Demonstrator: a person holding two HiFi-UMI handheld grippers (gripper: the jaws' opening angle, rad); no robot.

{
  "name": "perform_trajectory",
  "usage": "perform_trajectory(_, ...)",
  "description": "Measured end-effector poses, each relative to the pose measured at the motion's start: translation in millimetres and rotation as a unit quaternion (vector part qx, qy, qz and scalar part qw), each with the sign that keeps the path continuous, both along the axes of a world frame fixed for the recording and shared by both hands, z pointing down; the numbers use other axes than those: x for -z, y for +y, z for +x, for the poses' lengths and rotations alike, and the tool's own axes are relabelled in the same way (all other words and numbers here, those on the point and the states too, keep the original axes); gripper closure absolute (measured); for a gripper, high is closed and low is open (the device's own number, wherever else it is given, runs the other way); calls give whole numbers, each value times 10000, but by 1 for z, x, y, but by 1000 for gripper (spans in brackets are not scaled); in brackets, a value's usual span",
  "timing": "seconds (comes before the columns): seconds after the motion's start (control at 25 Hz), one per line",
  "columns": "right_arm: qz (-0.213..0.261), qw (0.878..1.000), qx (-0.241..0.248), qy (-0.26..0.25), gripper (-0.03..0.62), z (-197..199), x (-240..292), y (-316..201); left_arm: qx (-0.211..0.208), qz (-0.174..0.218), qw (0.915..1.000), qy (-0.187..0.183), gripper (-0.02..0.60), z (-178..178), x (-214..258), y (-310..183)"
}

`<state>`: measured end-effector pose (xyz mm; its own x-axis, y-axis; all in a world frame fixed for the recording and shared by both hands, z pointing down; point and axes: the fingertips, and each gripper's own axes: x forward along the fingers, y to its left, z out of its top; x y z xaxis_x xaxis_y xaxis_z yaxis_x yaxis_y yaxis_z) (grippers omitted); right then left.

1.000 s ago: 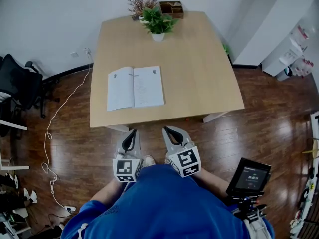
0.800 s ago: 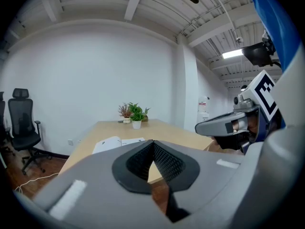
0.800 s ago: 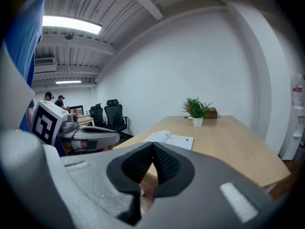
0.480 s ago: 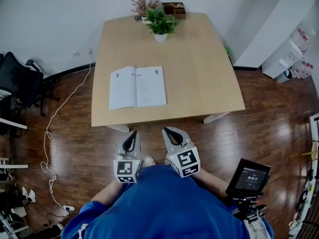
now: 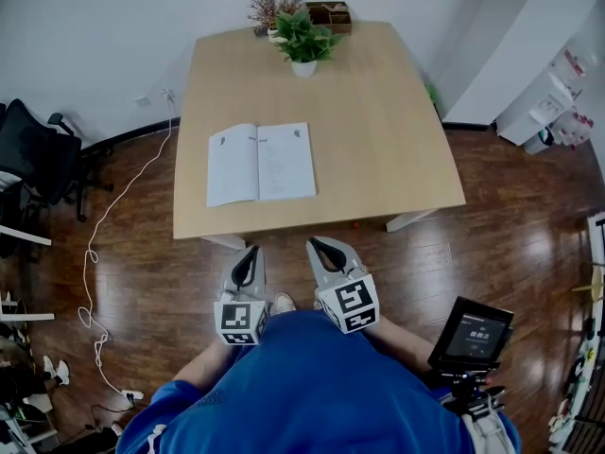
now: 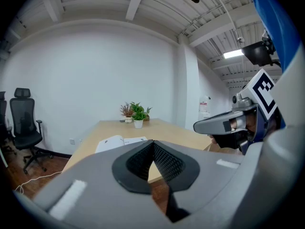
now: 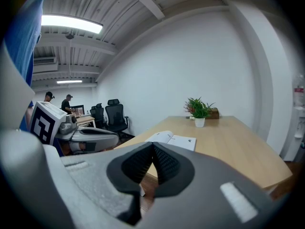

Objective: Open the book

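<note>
Book (image 5: 260, 163) lies open on the left part of the table (image 5: 378, 112), well apart from the left gripper (image 5: 251, 254) and right gripper (image 5: 317, 247), both pinched shut on nothing near the person, so a careless nudge could flip its pages closed.

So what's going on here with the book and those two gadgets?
A person in a blue top stands just off the near edge of a wooden table, holding a two-jaw gripper in each hand. The left gripper and right gripper are both held close to the body, short of the table, jaws together and empty. The book lies open and flat on the table, touched by neither gripper. A potted plant sits at the far end.
</note>
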<state>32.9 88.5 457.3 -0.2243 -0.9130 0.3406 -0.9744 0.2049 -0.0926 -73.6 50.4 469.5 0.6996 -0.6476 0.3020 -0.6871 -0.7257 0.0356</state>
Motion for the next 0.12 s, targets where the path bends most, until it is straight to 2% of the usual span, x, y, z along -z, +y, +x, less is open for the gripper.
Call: perform_trajectory(0.12, 24, 10000, -5, 10, 591, 2, 0, -1, 12, 47, 10000, -4, 574, 0, -2, -2)
